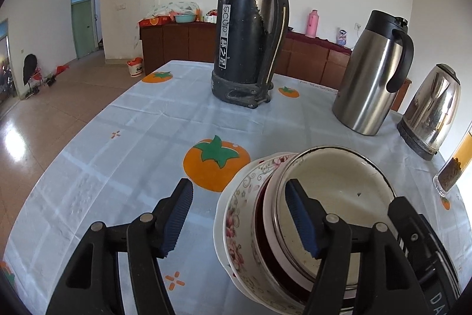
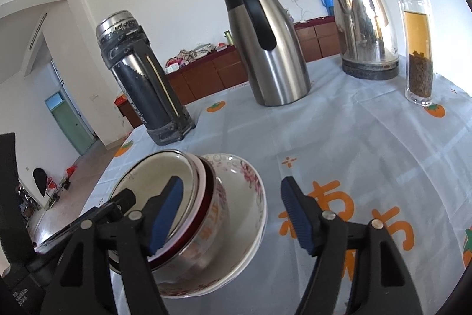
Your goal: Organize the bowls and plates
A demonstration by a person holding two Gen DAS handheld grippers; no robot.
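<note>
With the bowls nested into one stack [image 1: 298, 229] on the desk [image 1: 124, 138], stacking looks all but done, and the next move probably calls for a clean lift-away. Left gripper [image 1: 242, 222] and right gripper [image 2: 231, 219] hang over the stack from opposite sides, each spread wide and empty, one pad inside the enamel bowl [image 2: 153, 179].

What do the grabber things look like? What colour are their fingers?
Both look alike. The left gripper and the right gripper each have two chunky black plastic arms joined with round silver pins. Their fingers are flat, dark blue rubbery pads with little ridges, like a comb's edge. The other gripper's black body, seen in each view, carries small white lettering too cut off to read. No cables or sleeves show.
</note>
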